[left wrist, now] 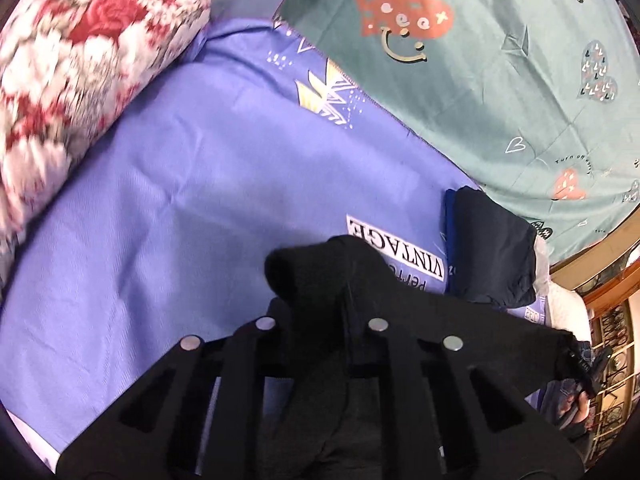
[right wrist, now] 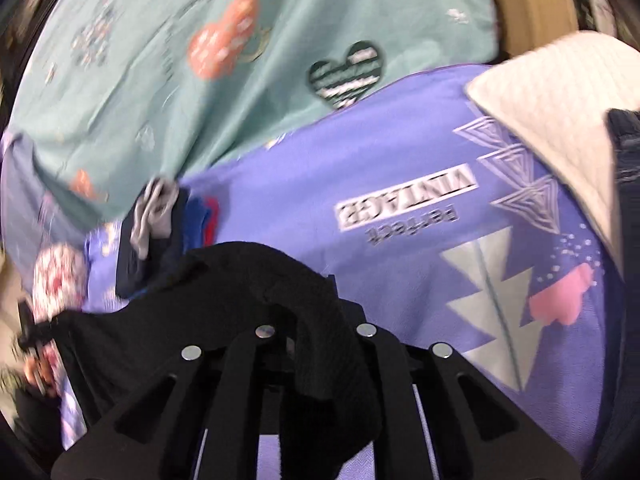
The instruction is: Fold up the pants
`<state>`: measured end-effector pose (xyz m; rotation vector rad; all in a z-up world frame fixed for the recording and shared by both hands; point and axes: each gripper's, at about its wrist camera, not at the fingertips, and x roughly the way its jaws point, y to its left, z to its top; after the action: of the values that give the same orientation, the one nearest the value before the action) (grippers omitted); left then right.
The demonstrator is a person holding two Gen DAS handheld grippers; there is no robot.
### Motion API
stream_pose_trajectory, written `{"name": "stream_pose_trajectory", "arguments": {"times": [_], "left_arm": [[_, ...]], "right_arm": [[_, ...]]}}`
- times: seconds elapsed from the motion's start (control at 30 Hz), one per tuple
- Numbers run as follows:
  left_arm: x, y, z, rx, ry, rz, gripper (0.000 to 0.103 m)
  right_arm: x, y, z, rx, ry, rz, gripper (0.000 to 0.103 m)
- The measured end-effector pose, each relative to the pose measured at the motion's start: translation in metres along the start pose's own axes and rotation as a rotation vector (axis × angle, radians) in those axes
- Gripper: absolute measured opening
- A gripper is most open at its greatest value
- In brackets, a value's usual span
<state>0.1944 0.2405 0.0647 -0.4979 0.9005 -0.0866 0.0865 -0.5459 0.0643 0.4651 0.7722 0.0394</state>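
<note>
a: how many things are being counted on the bed?

b: one pair of black pants [left wrist: 320,276] is being held up above one purple sheet [left wrist: 180,200]; one teal sheet [left wrist: 480,80], one floral pillow [left wrist: 80,60] and one small pile of folded clothes [left wrist: 492,248] are being seen too.

a: and the grippers?

b: two. the left gripper [left wrist: 320,320] is being kept nearly closed, black fabric pinched between its fingers; the right gripper [right wrist: 316,332] is likewise being clamped on the pants [right wrist: 260,280].

a: any writing?

b: "vintage" and "perfect" are being read, upside down, on the purple sheet [right wrist: 400,272]; "turn on" is being made out on the teal one.
</note>
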Motion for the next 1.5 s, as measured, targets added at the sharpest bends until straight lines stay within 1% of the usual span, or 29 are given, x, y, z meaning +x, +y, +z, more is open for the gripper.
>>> {"name": "stream_pose_trajectory", "arguments": {"times": [0.07, 0.1, 0.13, 0.17, 0.2, 0.27, 0.33, 0.37, 0.4, 0.43, 0.47, 0.5, 0.53, 0.57, 0.63, 0.7, 0.77, 0.8, 0.87, 0.93, 0.97, 1.0, 1.07, 1.13, 1.23, 1.3, 1.37, 1.43, 1.5], "left_arm": [[0.008, -0.004, 0.004, 0.02, 0.032, 0.02, 0.013], [0.014, -0.006, 0.004, 0.034, 0.052, 0.042, 0.014], [0.022, -0.004, 0.004, 0.042, 0.079, 0.059, 0.016], [0.036, -0.002, 0.004, 0.043, 0.116, 0.085, 0.019], [0.049, 0.001, 0.003, 0.039, 0.15, 0.107, 0.024], [0.074, 0.007, 0.001, 0.043, 0.202, 0.16, 0.033], [0.092, 0.013, -0.002, 0.05, 0.233, 0.222, 0.058], [0.098, 0.016, -0.002, 0.044, 0.238, 0.242, 0.065], [0.099, 0.019, 0.0, 0.034, 0.232, 0.231, 0.07], [0.098, 0.02, 0.003, 0.025, 0.229, 0.221, 0.076], [0.097, 0.022, 0.005, 0.018, 0.228, 0.222, 0.081], [0.095, 0.024, 0.008, 0.007, 0.225, 0.227, 0.089], [0.092, 0.027, 0.009, -0.004, 0.219, 0.222, 0.09], [0.087, 0.03, 0.012, -0.014, 0.218, 0.208, 0.09], [0.077, 0.036, 0.015, -0.023, 0.204, 0.201, 0.09], [0.063, 0.044, 0.018, -0.042, 0.179, 0.197, 0.09], [0.05, 0.051, 0.017, -0.079, 0.165, 0.187, 0.09], [0.042, 0.053, 0.013, -0.092, 0.162, 0.176, 0.09], [0.03, 0.05, 0.003, -0.077, 0.164, 0.145, 0.09], [0.015, 0.043, -0.017, -0.034, 0.167, 0.135, 0.09], [0.006, 0.04, -0.029, -0.015, 0.173, 0.115, 0.09], [-0.005, 0.037, -0.042, 0.003, 0.179, 0.097, 0.09], [-0.023, 0.034, -0.067, 0.026, 0.185, 0.097, 0.09], [-0.042, 0.033, -0.099, 0.025, 0.193, 0.09, 0.09], [-0.06, 0.035, -0.151, 0.009, 0.227, 0.06, 0.09], [-0.063, 0.034, -0.185, 0.007, 0.251, 0.055, 0.09], [-0.063, 0.039, -0.205, -0.007, 0.255, 0.05, 0.09], [-0.056, 0.046, -0.211, -0.046, 0.235, 0.026, 0.09], [-0.044, 0.051, -0.211, -0.071, 0.216, 0.04, 0.09]], "right_arm": [[0.0, -0.014, 0.01, 0.065, 0.008, -0.017, 0.009], [0.005, -0.021, 0.015, 0.091, 0.024, -0.037, 0.009], [0.007, -0.023, 0.015, 0.1, 0.038, -0.052, 0.009], [0.018, -0.029, 0.017, 0.112, 0.065, -0.084, 0.009], [0.033, -0.034, 0.019, 0.118, 0.103, -0.118, 0.009], [0.058, -0.044, 0.017, 0.125, 0.16, -0.181, 0.01], [0.087, -0.051, 0.012, 0.119, 0.227, -0.259, 0.011], [0.099, -0.053, 0.009, 0.115, 0.247, -0.285, 0.014], [0.106, -0.053, 0.007, 0.102, 0.258, -0.315, 0.018], [0.112, -0.053, 0.007, 0.079, 0.256, -0.367, 0.035], [0.111, -0.053, 0.009, 0.056, 0.234, -0.437, 0.052], [0.109, -0.053, 0.01, 0.038, 0.209, -0.483, 0.058], [0.102, -0.056, 0.014, 0.023, 0.165, -0.532, 0.067], [0.096, -0.058, 0.016, 0.029, 0.143, -0.547, 0.071], [0.082, -0.062, 0.019, 0.038, 0.107, -0.555, 0.072], [0.067, -0.062, 0.021, 0.017, 0.062, -0.612, 0.073], [0.048, -0.067, 0.025, 0.037, 0.011, -0.648, 0.073], [0.042, -0.072, 0.026, 0.057, 0.004, -0.639, 0.073], [0.037, -0.073, 0.028, 0.059, 0.011, -0.593, 0.073], [0.038, -0.061, 0.023, 0.024, 0.033, -0.537, 0.073], [0.037, -0.052, 0.015, 0.009, 0.041, -0.497, 0.073], [0.033, -0.046, 0.007, 0.005, 0.046, -0.451, 0.073], [0.025, -0.032, -0.012, 0.004, 0.055, -0.35, 0.073], [0.006, -0.018, -0.04, -0.003, 0.068, -0.24, 0.073], [-0.023, 0.001, -0.08, -0.02, 0.078, -0.129, 0.076], [-0.042, 0.009, -0.106, -0.012, 0.078, -0.076, 0.079], [-0.057, 0.015, -0.123, -0.003, 0.076, -0.032, 0.079], [-0.073, 0.024, -0.145, -0.002, 0.07, 0.005, 0.079], [-0.086, 0.031, -0.161, -0.024, 0.057, 0.011, 0.079]]}}
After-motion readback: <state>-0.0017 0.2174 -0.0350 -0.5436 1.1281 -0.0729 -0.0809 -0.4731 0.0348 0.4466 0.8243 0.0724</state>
